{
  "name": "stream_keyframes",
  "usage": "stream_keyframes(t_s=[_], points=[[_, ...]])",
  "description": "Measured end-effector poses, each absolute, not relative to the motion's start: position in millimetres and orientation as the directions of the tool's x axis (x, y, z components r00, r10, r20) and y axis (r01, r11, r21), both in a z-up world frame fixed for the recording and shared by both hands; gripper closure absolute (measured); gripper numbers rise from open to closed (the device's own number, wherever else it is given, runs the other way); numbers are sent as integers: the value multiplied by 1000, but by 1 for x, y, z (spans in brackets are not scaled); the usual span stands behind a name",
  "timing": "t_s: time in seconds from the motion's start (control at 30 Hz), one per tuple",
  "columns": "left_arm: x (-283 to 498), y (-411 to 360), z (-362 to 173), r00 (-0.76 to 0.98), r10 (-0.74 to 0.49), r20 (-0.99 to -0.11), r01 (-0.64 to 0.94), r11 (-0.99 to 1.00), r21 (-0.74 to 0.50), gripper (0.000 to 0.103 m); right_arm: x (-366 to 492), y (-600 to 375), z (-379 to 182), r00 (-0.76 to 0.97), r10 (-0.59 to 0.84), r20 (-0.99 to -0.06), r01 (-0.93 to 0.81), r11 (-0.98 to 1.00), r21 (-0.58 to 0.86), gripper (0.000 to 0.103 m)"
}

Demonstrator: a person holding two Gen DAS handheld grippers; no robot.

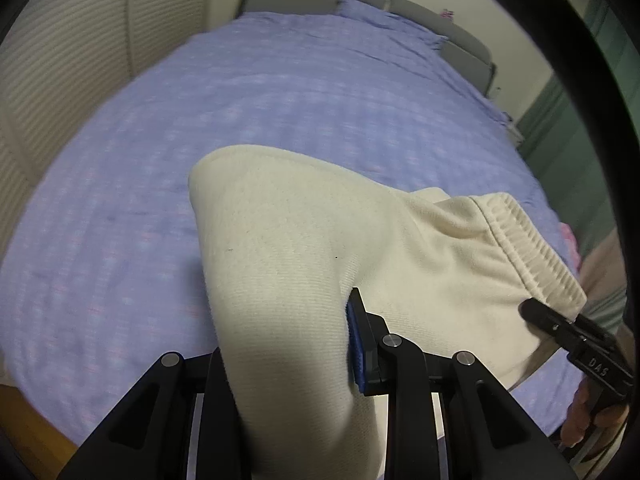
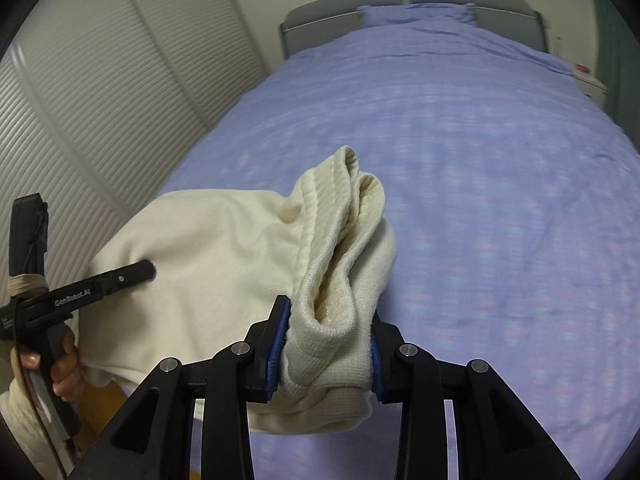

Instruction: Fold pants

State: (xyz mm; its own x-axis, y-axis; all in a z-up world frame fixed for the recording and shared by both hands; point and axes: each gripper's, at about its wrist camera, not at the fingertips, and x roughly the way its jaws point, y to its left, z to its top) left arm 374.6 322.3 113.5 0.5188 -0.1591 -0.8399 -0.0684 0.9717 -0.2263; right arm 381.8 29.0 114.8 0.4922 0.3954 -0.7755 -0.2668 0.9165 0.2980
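Note:
Cream pants [image 1: 304,248] hang between my two grippers above a bed with a lilac cover [image 1: 280,92]. My left gripper [image 1: 288,352] is shut on a fold of the cream cloth, which drapes over its left finger and hides it. My right gripper [image 2: 328,352] is shut on the bunched ribbed waistband [image 2: 340,232]. The pants [image 2: 200,248] stretch left from it to the left gripper [image 2: 132,276], seen from the side. In the left wrist view the right gripper [image 1: 536,312] pinches the waistband [image 1: 528,240] corner at far right.
The bed cover [image 2: 480,140] spreads ahead to a grey headboard [image 2: 440,0] and a lilac pillow [image 2: 416,14]. Slatted white closet doors [image 2: 100,100] stand along the left. A wooden floor strip [image 1: 28,420] shows at lower left.

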Motion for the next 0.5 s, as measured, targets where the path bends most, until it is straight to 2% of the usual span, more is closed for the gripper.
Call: stream_keyframes(t_s=[0.3, 0.5], points=[[389, 459, 98, 510, -50, -859, -122, 984, -130, 76, 406, 177, 102, 456, 451, -767, -358, 882, 306, 68], [405, 514, 78, 484, 29, -875, -129, 991, -39, 76, 418, 253, 79, 450, 461, -765, -394, 871, 293, 68]])
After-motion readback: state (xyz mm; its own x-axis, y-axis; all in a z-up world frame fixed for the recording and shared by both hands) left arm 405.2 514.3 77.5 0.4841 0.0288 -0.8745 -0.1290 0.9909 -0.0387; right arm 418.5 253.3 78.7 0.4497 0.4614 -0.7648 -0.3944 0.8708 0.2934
